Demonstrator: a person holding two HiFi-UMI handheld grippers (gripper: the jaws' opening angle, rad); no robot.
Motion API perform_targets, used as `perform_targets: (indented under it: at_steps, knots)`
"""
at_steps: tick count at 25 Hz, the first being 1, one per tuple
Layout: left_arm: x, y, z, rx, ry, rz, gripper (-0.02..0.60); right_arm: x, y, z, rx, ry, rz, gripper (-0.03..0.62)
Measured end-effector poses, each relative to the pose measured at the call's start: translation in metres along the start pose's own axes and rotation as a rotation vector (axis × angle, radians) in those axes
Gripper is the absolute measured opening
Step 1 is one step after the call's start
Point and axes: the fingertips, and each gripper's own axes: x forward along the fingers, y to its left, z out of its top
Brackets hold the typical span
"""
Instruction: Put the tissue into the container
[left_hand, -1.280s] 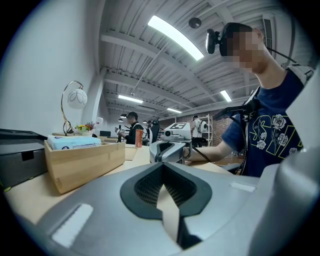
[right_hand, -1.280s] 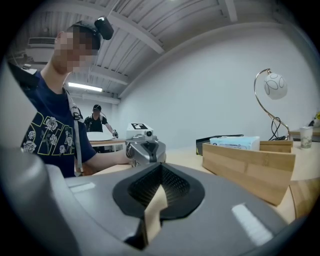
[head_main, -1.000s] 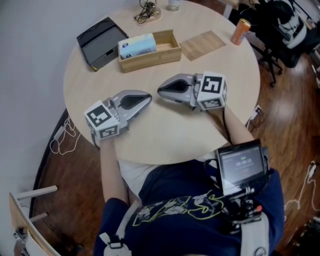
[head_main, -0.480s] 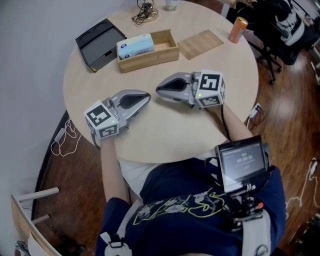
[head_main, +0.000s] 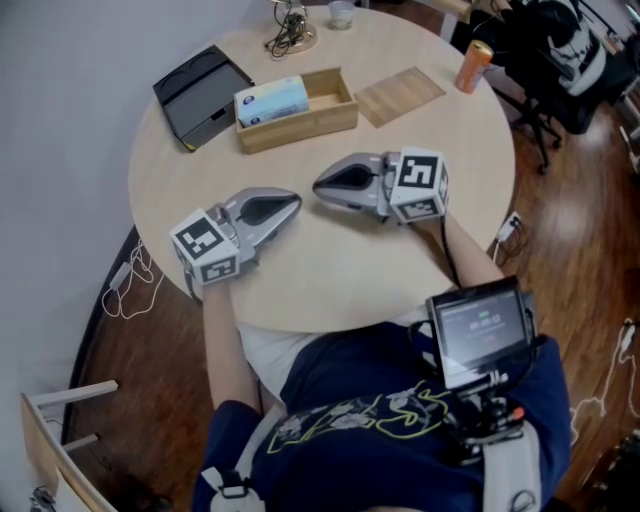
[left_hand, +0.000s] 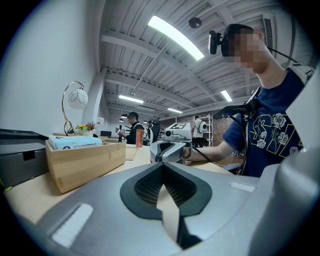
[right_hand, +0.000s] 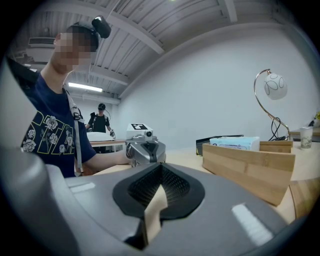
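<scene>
Nothing's budged since a second ago: left gripper and right gripper sit on the table, jaws fully closed, empty. Tissue pack looks already seated in the wooden box, well away. If it needs moving, I'd open wide first and pinch its long sides.

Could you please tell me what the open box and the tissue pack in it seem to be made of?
Box: pale wood, matte, judging by its grain and thick plank walls. Tissue pack: probably soft plastic wrap, pale blue with print.
</scene>
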Motion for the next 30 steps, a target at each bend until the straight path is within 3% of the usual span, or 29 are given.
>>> perform_targets:
  at_steps: [30]
  knots:
    - [0.0006,-0.0003,0.0022,-0.003,-0.001,0.003,0.003,-0.0013,0.0010,0.0009,0.008,0.005,0.009,0.002]
